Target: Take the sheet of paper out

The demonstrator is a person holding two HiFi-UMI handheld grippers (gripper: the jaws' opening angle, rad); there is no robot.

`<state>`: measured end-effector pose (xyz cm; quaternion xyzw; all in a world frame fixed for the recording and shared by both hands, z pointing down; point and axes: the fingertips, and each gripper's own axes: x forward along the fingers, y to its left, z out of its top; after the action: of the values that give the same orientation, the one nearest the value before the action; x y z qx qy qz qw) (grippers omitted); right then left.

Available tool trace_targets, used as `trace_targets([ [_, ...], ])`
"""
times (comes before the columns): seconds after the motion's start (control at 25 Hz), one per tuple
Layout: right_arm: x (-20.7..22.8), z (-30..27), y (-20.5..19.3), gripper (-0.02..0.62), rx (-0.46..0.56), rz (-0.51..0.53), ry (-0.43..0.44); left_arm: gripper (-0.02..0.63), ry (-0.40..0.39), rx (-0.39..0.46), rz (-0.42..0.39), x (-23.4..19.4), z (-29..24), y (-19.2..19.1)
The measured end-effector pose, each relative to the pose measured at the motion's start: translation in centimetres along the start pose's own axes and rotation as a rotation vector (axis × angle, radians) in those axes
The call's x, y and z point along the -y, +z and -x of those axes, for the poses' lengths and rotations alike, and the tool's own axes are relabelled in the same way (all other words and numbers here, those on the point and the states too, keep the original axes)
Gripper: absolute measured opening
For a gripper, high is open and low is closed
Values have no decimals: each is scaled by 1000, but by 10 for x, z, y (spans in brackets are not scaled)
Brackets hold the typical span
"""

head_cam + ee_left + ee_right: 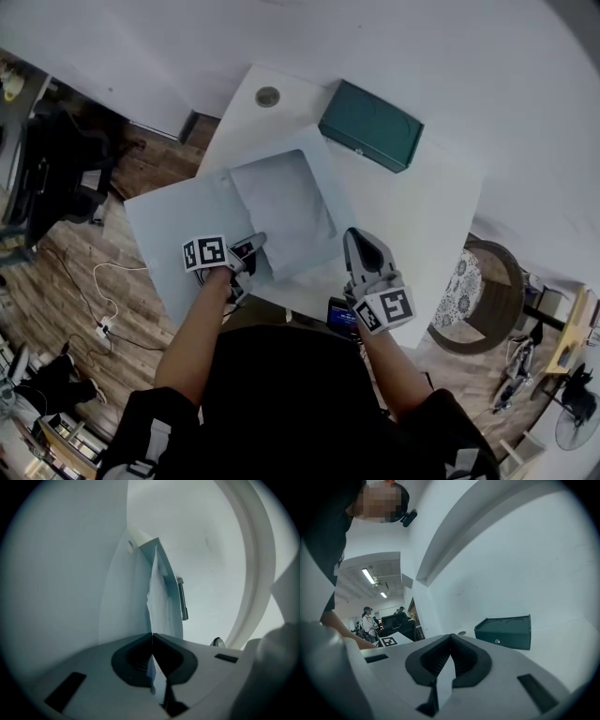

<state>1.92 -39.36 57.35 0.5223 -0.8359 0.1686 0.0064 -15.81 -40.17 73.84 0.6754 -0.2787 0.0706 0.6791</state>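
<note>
Sheet of paper between left jaws

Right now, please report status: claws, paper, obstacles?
Left claw shut on folder edge. Right claw shut, beside it. Sheet not yet out. Green box clear of work.

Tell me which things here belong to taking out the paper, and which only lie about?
For the job: sheet of paper, blue folder, left gripper shut on the sheet's edge, right gripper.
Lying about: green box, round table plug, dark device.

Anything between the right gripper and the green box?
No. Right gripper view shows only bare white table between the right gripper and the green box.
</note>
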Motion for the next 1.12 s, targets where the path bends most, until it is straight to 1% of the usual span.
trace_targets([
  [0.16,3,5,2,12,12,0,-10,4,-8,21,-29,9,11,2],
  [0.36,-1,9,7,12,27,8,5,3,-20,81,-54,26,35,9],
  [0.56,-9,17,9,12,41,5,35,3,24,126,-104,32,68,11],
  [0.76,-15,29,12,12,58,10,65,3,44,173,-145,40,97,6],
  [0.96,-20,41,19,12,88,15,106,3,89,206,-219,52,127,-4],
  [1.12,-26,53,23,11,101,22,137,3,124,261,-281,65,152,-10],
])
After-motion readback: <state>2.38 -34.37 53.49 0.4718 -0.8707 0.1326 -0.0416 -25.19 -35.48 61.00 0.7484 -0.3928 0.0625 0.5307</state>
